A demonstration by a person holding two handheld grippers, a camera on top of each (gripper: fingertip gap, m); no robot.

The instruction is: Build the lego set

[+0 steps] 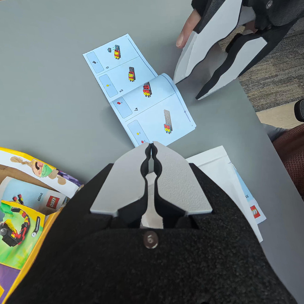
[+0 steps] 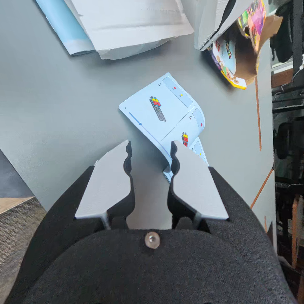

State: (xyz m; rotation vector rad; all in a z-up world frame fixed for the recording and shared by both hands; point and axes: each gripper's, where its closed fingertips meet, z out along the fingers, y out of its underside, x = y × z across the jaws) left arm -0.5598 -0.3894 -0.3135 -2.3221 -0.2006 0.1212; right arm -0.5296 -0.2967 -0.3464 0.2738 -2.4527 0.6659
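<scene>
An open light-blue instruction booklet [image 1: 128,79] lies on the grey table [image 1: 49,90], one page curling up; it also shows in the right wrist view [image 2: 164,107]. My left gripper [image 1: 151,144] is shut with nothing seen between its jaws, and its tips sit over the booklet's near edge. In the right wrist view it [image 2: 199,46] hangs above the table beside the box, apart from the booklet. My right gripper [image 2: 151,142] is open and empty, its right finger over the curled page; it also shows in the left wrist view [image 1: 186,89]. No loose bricks are in view.
A torn-open yellow Lego box [image 1: 21,230] [image 2: 246,65] lies beside my left gripper. A white bag [image 1: 213,172] [image 2: 131,24] covers a second booklet [image 1: 253,212] [image 2: 62,24]. The table edge, carpet [image 1: 271,74] and a reddish chair [image 1: 291,156] are near my right gripper. Spacing between my two grippers at the tips: around 11 cm.
</scene>
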